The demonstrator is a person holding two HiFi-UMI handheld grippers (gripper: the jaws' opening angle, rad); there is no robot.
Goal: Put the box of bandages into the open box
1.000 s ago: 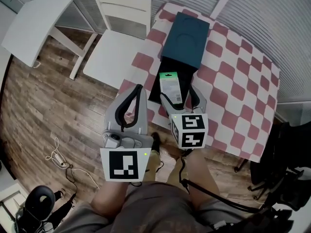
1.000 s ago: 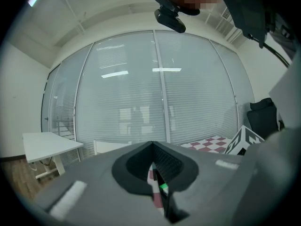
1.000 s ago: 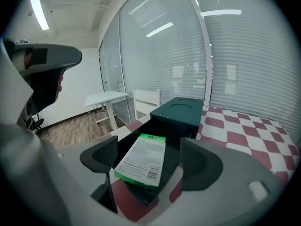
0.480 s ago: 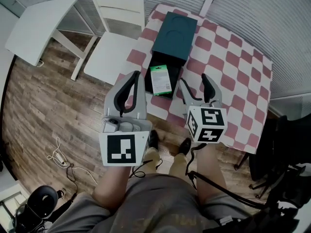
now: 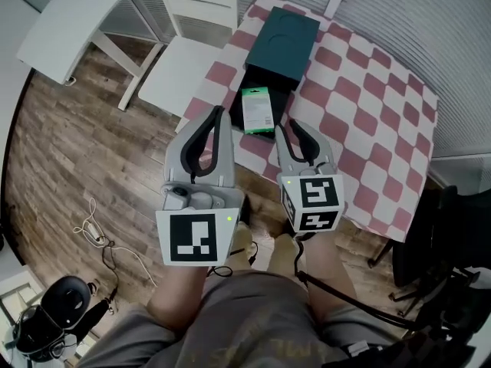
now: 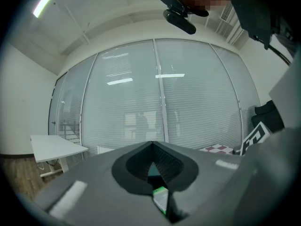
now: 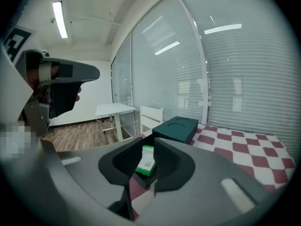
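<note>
The green box of bandages (image 5: 257, 110) lies flat inside the black tray of the open box (image 5: 238, 119), which sticks out from its dark teal cover (image 5: 285, 41). My right gripper (image 5: 298, 133) hovers just short of the tray on the near side. Its jaws have just been closing and now stand a narrow gap apart with nothing between them. Through that gap in the right gripper view (image 7: 151, 145) the bandage box (image 7: 148, 160) shows ahead. My left gripper (image 5: 218, 113) is left of the tray, its tips together and empty (image 6: 153, 144).
The box sits near the corner of a table with a red-and-white checked cloth (image 5: 360, 129). A white chair (image 5: 188, 60) stands beside that corner and a white table (image 5: 69, 29) further left. Cables (image 5: 96, 240) lie on the wood floor. A dark chair (image 5: 453, 236) is at the right.
My right gripper has drawn back from around the bandage box, swung right, then come back in with its jaws narrowed. The bandage box stays in the tray. The left gripper stays shut.
</note>
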